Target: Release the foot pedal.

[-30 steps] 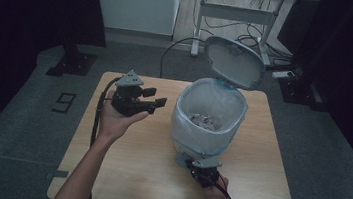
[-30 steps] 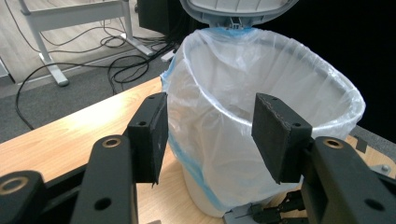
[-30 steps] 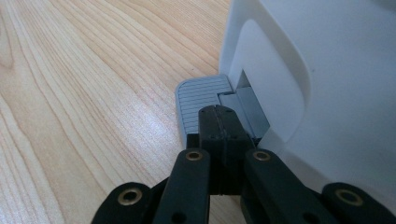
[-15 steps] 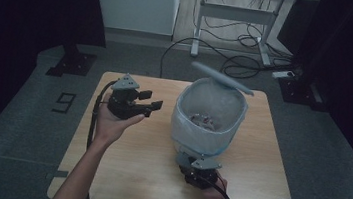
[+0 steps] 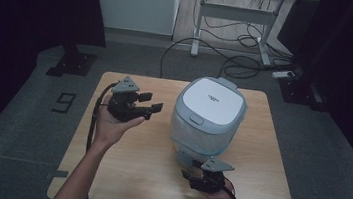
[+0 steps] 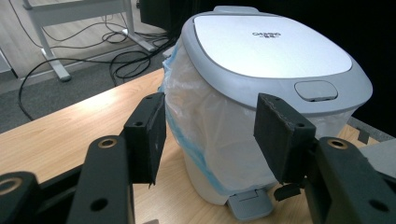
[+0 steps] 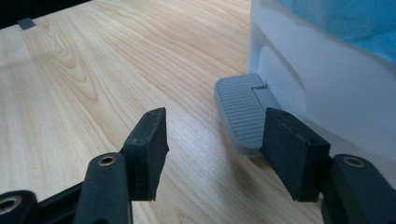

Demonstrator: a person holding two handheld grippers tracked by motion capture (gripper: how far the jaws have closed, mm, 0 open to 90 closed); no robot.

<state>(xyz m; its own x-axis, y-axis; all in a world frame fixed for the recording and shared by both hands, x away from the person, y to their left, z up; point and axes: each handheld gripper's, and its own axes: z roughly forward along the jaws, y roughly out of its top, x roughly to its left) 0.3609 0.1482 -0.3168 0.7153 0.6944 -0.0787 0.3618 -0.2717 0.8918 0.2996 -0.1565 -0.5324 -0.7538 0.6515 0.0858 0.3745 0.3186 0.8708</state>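
A white pedal bin (image 5: 206, 128) with a blue-edged plastic liner stands on the wooden table (image 5: 120, 173), its grey lid (image 5: 213, 101) down. My left gripper (image 5: 151, 102) hovers to the bin's left, open and empty, and points at the bin's side (image 6: 224, 130). My right gripper (image 5: 190, 172) lies low at the bin's front, by the grey foot pedal (image 7: 240, 114). Its jaws have just been opening and hold nothing. The pedal sits just ahead of the right-hand jaw, whose pad overlaps the pedal's near edge in the right gripper view.
Beyond the table's far edge lie cables (image 5: 229, 60) on a grey floor, next to a white desk frame (image 5: 234, 20). A dark stand base (image 5: 70, 62) sits at the back left. Bare tabletop stretches in front of the left hand.
The bin's lid has dropped from upright to fully down. The right hand has stayed low by the pedal. The left hand has hardly moved.
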